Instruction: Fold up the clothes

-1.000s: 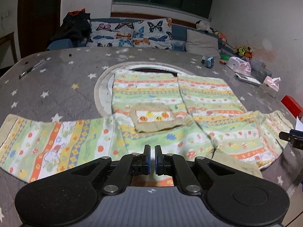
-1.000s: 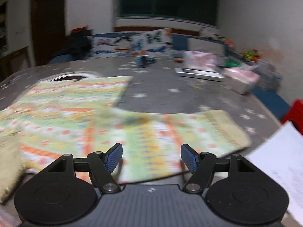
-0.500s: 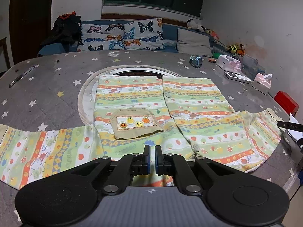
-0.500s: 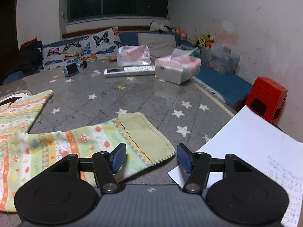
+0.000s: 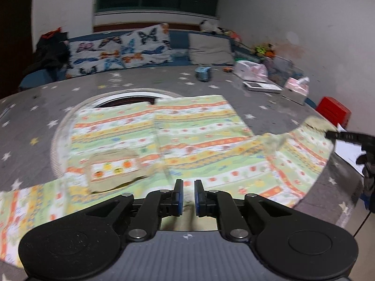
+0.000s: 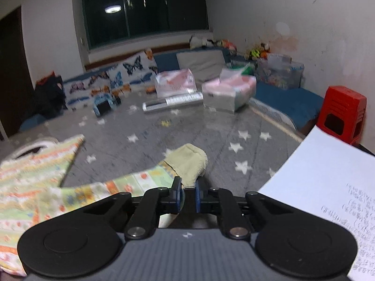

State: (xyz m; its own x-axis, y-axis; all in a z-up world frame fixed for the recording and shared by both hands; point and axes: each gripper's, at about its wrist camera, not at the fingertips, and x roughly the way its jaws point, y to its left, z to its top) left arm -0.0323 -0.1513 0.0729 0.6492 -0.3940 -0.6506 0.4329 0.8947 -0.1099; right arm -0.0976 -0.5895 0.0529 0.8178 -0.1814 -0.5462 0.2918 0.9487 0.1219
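A striped green, orange and white child's shirt lies spread on the star-print table, its beige chest pocket facing up. My left gripper sits at the shirt's near edge, shut on it with only a narrow gap between the jaws. My right gripper is shut on the beige ribbed cuff of the right sleeve. That cuff is raised off the table at the far right of the left wrist view, with a right gripper finger on it. The left sleeve lies flat.
A white sheet of paper lies right of the cuff, by the table edge. A red stool stands beyond it. Pink tissue packs, a flat white device and a small blue object sit at the back. A round opening lies behind the shirt.
My right gripper went from open to shut on the sleeve cuff and raised it. The left gripper's jaws stand slightly wider, and its view has tilted upward.
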